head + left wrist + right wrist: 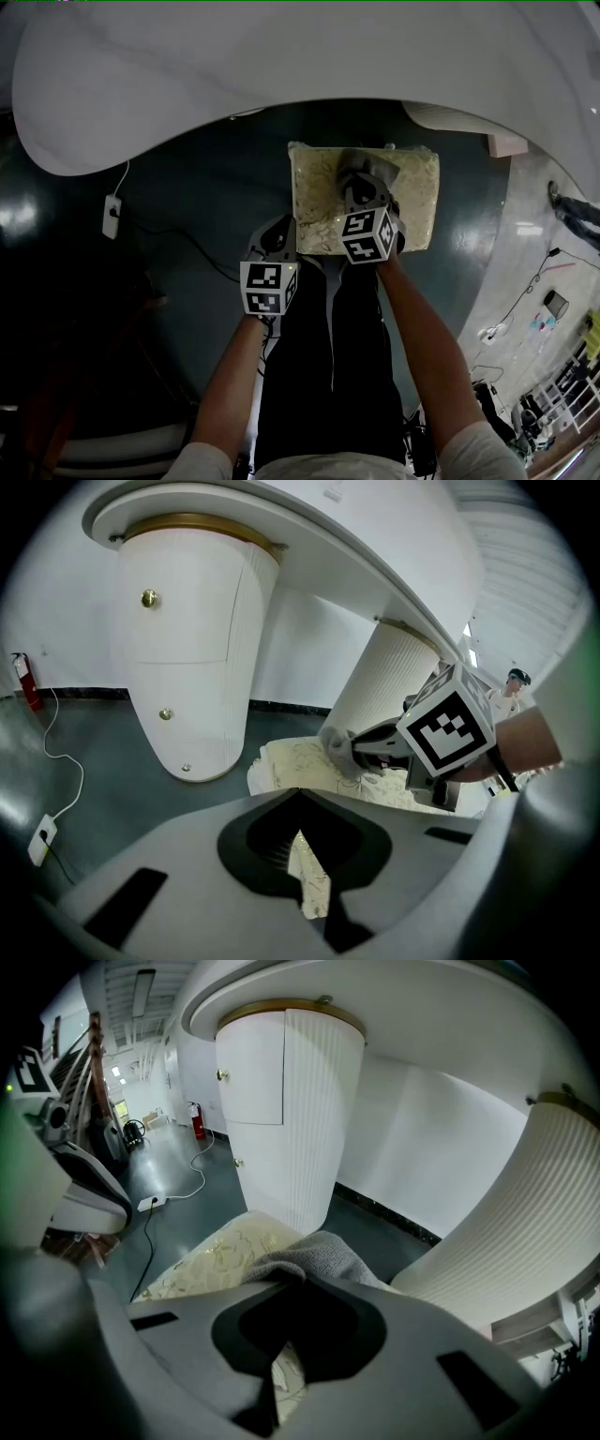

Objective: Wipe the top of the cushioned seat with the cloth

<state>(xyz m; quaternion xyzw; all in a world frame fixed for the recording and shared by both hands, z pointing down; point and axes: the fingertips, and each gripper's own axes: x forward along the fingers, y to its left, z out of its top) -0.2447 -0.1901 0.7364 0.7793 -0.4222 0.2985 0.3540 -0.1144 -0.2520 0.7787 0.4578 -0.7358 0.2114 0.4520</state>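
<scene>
The cushioned seat (319,202) is a cream square with a gold pattern, standing on the dark floor under a white counter. My right gripper (367,192) is over its middle, shut on a grey cloth (370,167) that rests on the seat top. In the right gripper view the cloth (314,1255) bunches just past the jaws, with the seat (211,1255) beneath. The left gripper view shows the cloth (336,747) touching the seat (291,761). My left gripper (277,234) hovers at the seat's near left corner, its jaws together and holding nothing.
A curved white counter (234,84) overhangs the seat's far side. White pedestals (192,649) (394,677) stand behind it. A power strip (111,216) and cable lie on the floor to the left. The person's legs (328,356) are just before the seat.
</scene>
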